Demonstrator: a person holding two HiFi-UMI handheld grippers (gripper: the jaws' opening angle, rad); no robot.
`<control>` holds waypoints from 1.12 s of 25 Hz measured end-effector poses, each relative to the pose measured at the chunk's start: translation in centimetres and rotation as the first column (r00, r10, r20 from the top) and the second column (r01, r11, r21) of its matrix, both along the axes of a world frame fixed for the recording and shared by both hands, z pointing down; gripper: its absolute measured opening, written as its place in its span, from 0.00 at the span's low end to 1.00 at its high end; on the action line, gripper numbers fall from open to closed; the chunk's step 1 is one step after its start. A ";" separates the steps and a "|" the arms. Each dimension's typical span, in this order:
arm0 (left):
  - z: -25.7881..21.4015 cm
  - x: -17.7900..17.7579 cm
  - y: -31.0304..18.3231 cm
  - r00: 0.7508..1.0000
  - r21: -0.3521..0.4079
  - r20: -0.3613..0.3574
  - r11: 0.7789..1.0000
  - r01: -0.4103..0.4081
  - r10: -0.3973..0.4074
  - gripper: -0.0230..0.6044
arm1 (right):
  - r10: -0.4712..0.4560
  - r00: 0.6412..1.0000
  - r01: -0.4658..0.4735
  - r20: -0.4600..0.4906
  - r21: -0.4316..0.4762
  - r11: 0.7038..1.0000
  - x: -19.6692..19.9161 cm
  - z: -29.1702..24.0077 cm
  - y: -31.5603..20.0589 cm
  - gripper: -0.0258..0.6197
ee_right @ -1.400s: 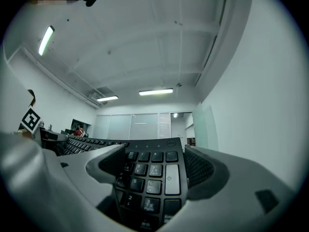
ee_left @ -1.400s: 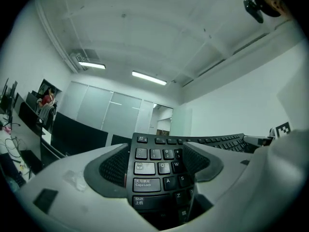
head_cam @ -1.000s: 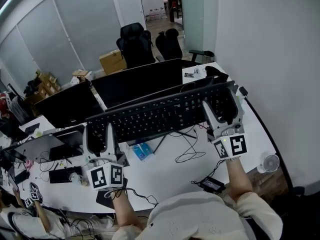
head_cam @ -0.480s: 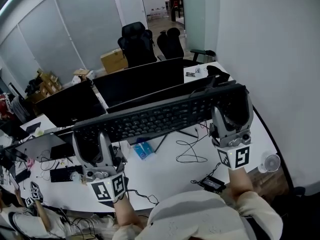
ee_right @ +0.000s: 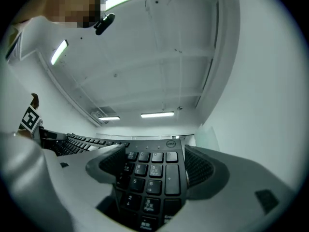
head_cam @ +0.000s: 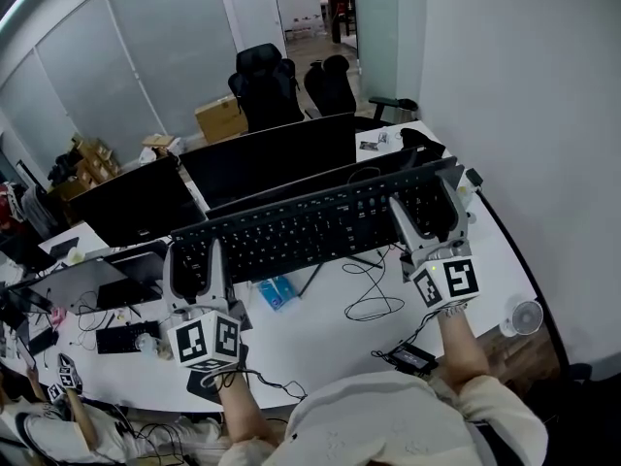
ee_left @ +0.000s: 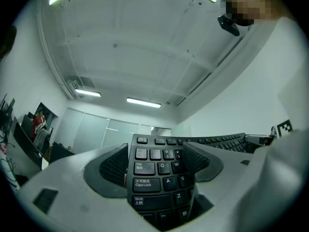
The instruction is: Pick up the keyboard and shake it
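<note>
Head view shows the keyboard [head_cam: 310, 226] held in the air above the worktop [head_cam: 320, 343], just on the near side of the monitors [head_cam: 272, 158], with its left end in the left gripper [head_cam: 197, 255] and its number-pad end in the right gripper [head_cam: 427, 212]. Left gripper view and right gripper view each show the ribbed pads pressed against the long edges of the board, so both pairs of jaws are pinching it across its depth, at the two extremes only. That is the weak point: a sharp shake would load these two narrow grips, and smooth plastic edges could slide out of the pads, dropping one end onto the worktop. If one hand leads the other, the long board would likely twist and lever itself free. A far-going swing could knock the monitors, which stand close behind. Loose cables [head_cam: 369, 294] lie on the worktop below; a thin line seems to run up toward the board, though I cannot tell whether it is the board's own cord, and a taut cord would jerk the shake short.
</note>
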State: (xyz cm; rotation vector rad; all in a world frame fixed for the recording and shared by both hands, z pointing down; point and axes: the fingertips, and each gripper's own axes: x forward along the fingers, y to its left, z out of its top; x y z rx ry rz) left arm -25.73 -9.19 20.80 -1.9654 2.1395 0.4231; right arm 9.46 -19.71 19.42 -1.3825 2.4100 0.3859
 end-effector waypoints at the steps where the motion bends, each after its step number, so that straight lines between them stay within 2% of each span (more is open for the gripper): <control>1: 0.3 0.0 -0.1 1.000 -0.010 -0.003 1.000 0.000 0.000 0.56 | 0.002 1.000 -0.002 -0.003 -0.012 1.000 0.0 0.2 -0.1 0.61; 15: 4.5 -0.6 -1.1 0.999 -0.105 -0.040 0.994 -0.003 -0.001 0.56 | 0.003 0.998 -0.010 -0.059 -0.130 0.991 -0.7 3.8 -1.3 0.61; 28: 11.5 -0.6 -3.0 0.996 -0.245 -0.088 0.969 -0.017 -0.005 0.56 | 0.002 0.993 -0.035 -0.121 -0.271 0.962 -0.8 10.3 -3.3 0.61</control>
